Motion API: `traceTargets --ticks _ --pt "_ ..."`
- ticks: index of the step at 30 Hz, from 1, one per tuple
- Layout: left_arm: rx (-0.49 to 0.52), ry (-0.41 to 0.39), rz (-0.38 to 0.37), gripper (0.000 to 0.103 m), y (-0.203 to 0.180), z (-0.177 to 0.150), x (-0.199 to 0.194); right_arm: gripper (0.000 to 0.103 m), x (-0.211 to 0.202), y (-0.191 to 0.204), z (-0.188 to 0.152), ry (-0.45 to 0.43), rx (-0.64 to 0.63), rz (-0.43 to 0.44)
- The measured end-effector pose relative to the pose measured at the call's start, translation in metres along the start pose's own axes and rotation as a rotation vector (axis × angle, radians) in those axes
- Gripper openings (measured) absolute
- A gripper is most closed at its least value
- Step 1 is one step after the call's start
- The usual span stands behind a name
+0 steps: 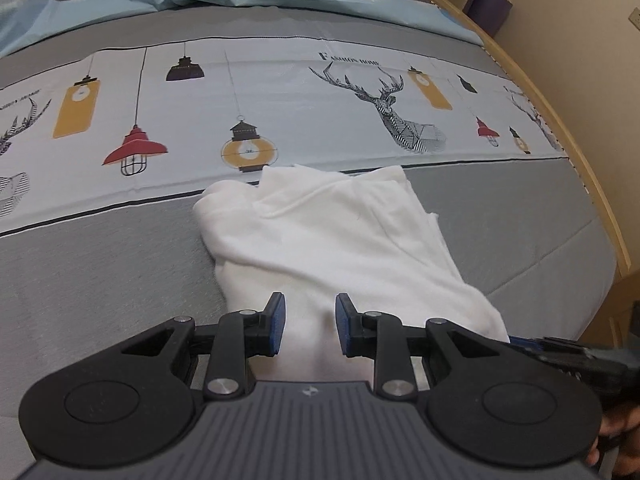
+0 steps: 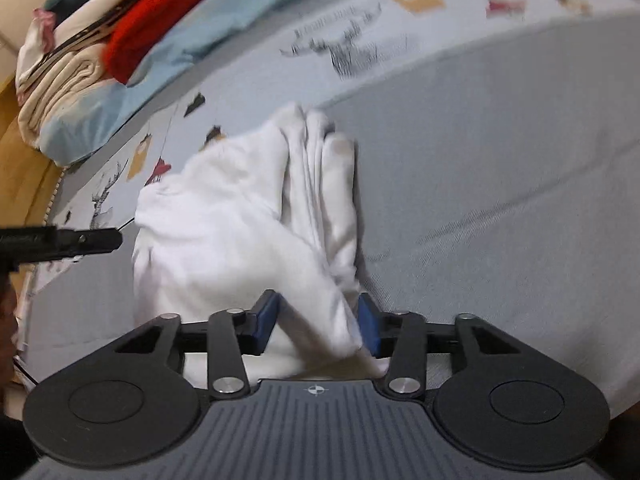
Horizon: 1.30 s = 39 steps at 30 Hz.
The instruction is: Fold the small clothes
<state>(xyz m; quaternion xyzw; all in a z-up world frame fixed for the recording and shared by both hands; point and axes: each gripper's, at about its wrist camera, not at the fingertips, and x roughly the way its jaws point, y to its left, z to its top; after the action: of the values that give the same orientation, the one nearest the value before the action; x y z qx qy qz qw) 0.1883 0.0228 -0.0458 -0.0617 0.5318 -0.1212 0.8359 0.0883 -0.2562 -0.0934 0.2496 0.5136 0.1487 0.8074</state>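
On the grey bed cover [image 1: 100,272] lies one white garment [image 1: 332,232], partly folded, its far edge touching the printed lamp-and-deer band [image 1: 280,112]. Two grippers work here. Grey cover lies bare on both sides of the cloth. The left gripper [image 1: 308,330] stands open over the near hem, holding nothing. The right gripper [image 2: 318,326] has cloth between its parted fingers; whether it pinches, I cannot tell.

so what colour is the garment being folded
Plain white garment, no print visible; the left wrist view shows it most sharply.
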Motion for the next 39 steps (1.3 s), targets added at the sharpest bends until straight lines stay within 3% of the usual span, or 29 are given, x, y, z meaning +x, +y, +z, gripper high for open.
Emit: traceTargets --ticks 1,5,8,12,14,17,19,22,27,33,35,36,39 --pt "0.004 0.001 0.0 0.029 0.001 -0.002 -0.001 0.011 -0.003 0.003 -0.001 -0.007 -0.013 0.013" --pt "0.044 -0.007 -0.019 0.029 -0.005 -0.006 -0.013 0.008 -0.04 0.023 -0.003 -0.098 -0.099 0.085" --pt "0.071 -0.004 -0.053 0.029 -0.008 -0.008 -0.015 0.008 -0.064 0.03 -0.005 -0.104 -0.131 0.094" --pt "0.139 0.03 -0.116 0.029 -0.017 -0.015 -0.009 0.009 -0.04 0.02 -0.014 0.067 -0.197 -0.103" --pt "0.186 0.088 -0.152 0.029 -0.022 -0.025 0.003 0.013 -0.024 0.01 -0.015 0.135 -0.167 -0.197" --pt "0.274 0.17 -0.1 0.029 -0.029 -0.043 0.027 0.015 -0.04 0.011 0.005 -0.007 -0.09 -0.11" --pt "0.321 0.218 -0.049 0.029 -0.031 -0.051 0.041 0.019 -0.052 0.019 0.023 -0.109 -0.106 -0.038" --pt "0.33 0.21 -0.065 0.029 -0.029 -0.054 0.043 0.03 -0.053 0.033 0.054 -0.186 -0.152 0.027" --pt "0.305 0.208 -0.091 0.029 -0.017 -0.052 0.039 0.038 -0.011 0.043 0.098 -0.132 -0.206 0.067" --pt "0.314 0.206 -0.102 0.029 -0.019 -0.052 0.038 0.042 0.061 0.034 0.105 -0.025 -0.124 0.023" --pt "0.312 0.206 -0.112 0.029 -0.017 -0.052 0.036 0.026 0.068 0.037 0.103 -0.01 -0.118 0.012" --pt "0.314 0.205 -0.117 0.029 -0.016 -0.052 0.034 0.003 0.067 0.041 0.103 -0.028 -0.141 0.025" --pt "0.322 0.203 -0.131 0.029 -0.014 -0.049 0.033 0.003 0.045 0.053 0.109 -0.166 -0.206 0.035"
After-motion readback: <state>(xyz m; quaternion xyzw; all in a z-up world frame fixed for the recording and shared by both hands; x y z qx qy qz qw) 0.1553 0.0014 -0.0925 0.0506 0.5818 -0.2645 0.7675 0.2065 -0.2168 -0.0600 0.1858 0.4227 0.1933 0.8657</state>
